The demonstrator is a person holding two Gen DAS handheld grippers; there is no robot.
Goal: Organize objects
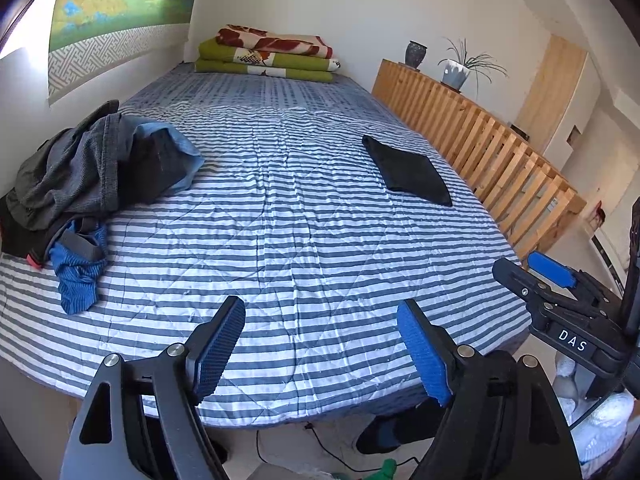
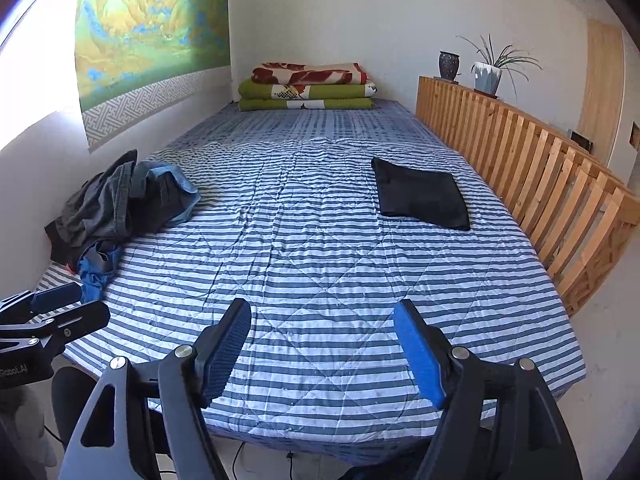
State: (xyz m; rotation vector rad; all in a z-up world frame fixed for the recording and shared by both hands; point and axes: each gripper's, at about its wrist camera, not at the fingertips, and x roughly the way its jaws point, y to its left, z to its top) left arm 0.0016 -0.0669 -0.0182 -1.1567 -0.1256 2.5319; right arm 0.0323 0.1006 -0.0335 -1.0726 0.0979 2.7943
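While unsorted — clothes pile (image 1: 92, 176) on bed (image 1: 304, 248)

Wooden slatted rail (image 2: 532, 168) beside the bed, bearing a potted plant (image 2: 490, 70) and dark vase (image 2: 449, 65); landscape painting (image 2: 152, 28) on the wall.

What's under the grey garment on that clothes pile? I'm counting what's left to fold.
Under the grey garment a light blue piece, a blue striped one and some black fabric stick out. Anything deeper is covered.

clothes pile (image 1: 80, 184) partly cut off left
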